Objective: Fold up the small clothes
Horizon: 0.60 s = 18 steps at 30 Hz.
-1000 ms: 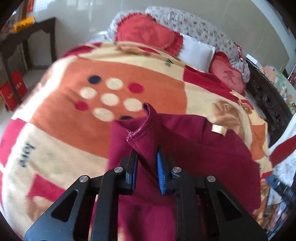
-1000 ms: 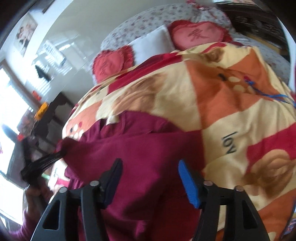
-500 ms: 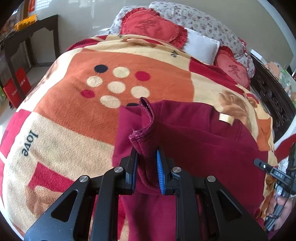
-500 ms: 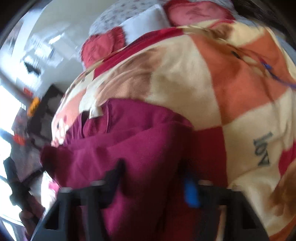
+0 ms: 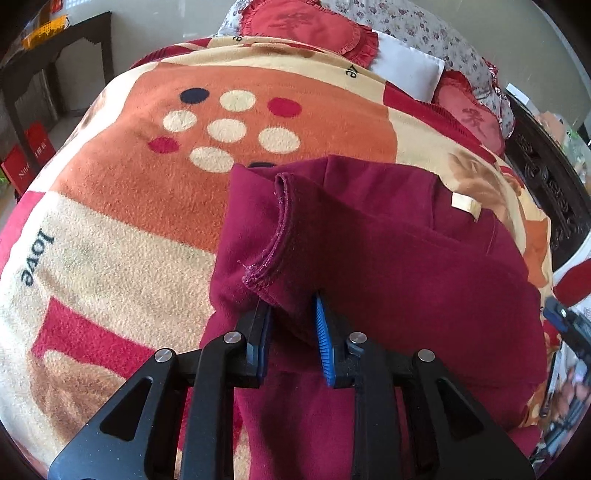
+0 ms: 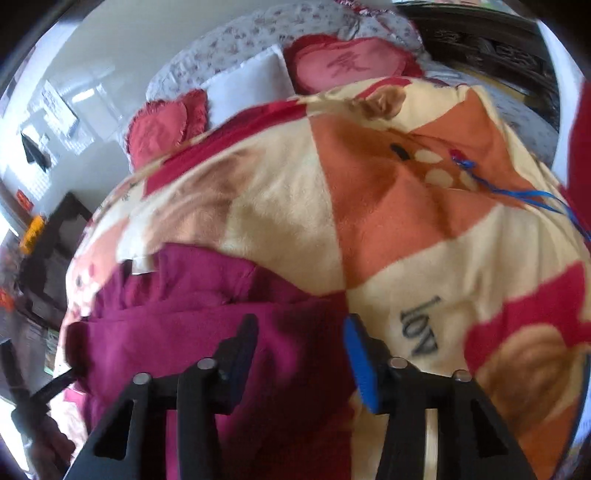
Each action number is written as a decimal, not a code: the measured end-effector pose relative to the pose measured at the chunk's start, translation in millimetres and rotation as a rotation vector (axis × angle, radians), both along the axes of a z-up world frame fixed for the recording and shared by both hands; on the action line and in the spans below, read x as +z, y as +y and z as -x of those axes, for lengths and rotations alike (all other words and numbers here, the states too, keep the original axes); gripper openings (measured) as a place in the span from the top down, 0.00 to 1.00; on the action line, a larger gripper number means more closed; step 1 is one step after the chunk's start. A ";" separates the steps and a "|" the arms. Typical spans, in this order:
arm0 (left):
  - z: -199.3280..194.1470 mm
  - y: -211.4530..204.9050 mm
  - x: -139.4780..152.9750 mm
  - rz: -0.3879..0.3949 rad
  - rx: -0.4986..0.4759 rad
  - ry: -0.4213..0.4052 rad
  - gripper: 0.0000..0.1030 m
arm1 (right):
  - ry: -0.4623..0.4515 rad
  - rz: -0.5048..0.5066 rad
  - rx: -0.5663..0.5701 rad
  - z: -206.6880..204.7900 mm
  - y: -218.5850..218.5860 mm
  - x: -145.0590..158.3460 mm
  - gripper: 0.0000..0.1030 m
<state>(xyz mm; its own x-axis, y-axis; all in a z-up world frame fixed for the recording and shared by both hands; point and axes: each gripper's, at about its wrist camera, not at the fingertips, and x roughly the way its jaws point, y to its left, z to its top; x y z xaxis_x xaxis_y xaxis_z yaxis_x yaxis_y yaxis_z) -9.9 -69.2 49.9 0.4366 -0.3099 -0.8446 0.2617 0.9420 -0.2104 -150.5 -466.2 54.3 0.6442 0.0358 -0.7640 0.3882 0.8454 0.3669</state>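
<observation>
A maroon garment (image 5: 388,266) lies on the patterned blanket (image 5: 147,221), a cream label (image 5: 465,202) near its far edge. My left gripper (image 5: 291,317) has a folded hem corner (image 5: 273,236) between its pads; the jaws are opening, but the cloth still touches both pads. The corner is laid over onto the garment's body. In the right wrist view the same garment (image 6: 192,325) fills the lower left. My right gripper (image 6: 301,336) stands over its right edge, jaws opening, cloth between and below them but not pinched. The left gripper (image 6: 55,384) shows at the garment's far left corner.
Red heart cushions (image 5: 306,26) and a white pillow (image 5: 406,70) lie at the bed's head. A dark side table (image 5: 44,48) stands left of the bed, a carved dark frame (image 5: 554,192) to the right. A blue cord (image 6: 517,192) lies on the blanket.
My left gripper came down and laid the raised hem corner over onto the garment, its jaws a little wider. The right gripper's jaws narrowed in a blur over the garment's edge, then spread again.
</observation>
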 end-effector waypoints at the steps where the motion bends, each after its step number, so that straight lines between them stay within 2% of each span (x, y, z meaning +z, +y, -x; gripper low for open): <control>1: 1.3 -0.6 1.5 -0.003 0.001 -0.005 0.79 | -0.007 -0.001 0.047 3.8 11.1 6.9 0.54; 4: 5.0 -2.7 2.2 -0.021 0.006 -0.016 0.79 | -0.011 0.059 0.173 9.6 46.4 15.4 0.54; 6: 5.8 -4.1 1.6 -0.036 0.007 -0.015 0.79 | 0.043 0.136 0.257 8.3 70.6 8.2 0.64; 9: 11.0 -1.1 6.1 -0.029 0.001 -0.014 0.79 | 0.190 0.325 0.237 6.7 76.3 -23.5 0.72; 10: 12.8 0.9 9.2 -0.023 -0.001 -0.015 0.79 | 0.214 0.348 0.215 8.3 71.8 -30.2 0.72; 13: 17.4 8.2 21.0 -0.021 0.003 -0.049 0.79 | 0.183 0.264 0.159 20.6 52.8 -25.0 0.72; 14: 17.7 10.0 23.7 -0.025 0.007 -0.062 0.70 | 0.168 0.255 0.148 22.3 50.6 -19.6 0.72; 15: 17.0 12.0 26.6 -0.027 0.015 -0.080 0.54 | 0.145 0.257 0.135 24.3 49.5 -11.5 0.72; 17: 15.2 13.5 29.3 -0.026 0.040 -0.115 0.44 | 0.102 0.239 0.138 21.3 48.7 -0.9 0.72; 18: 12.6 14.1 29.6 -0.029 0.057 -0.126 0.44 | 0.077 0.225 0.149 18.3 51.1 5.5 0.72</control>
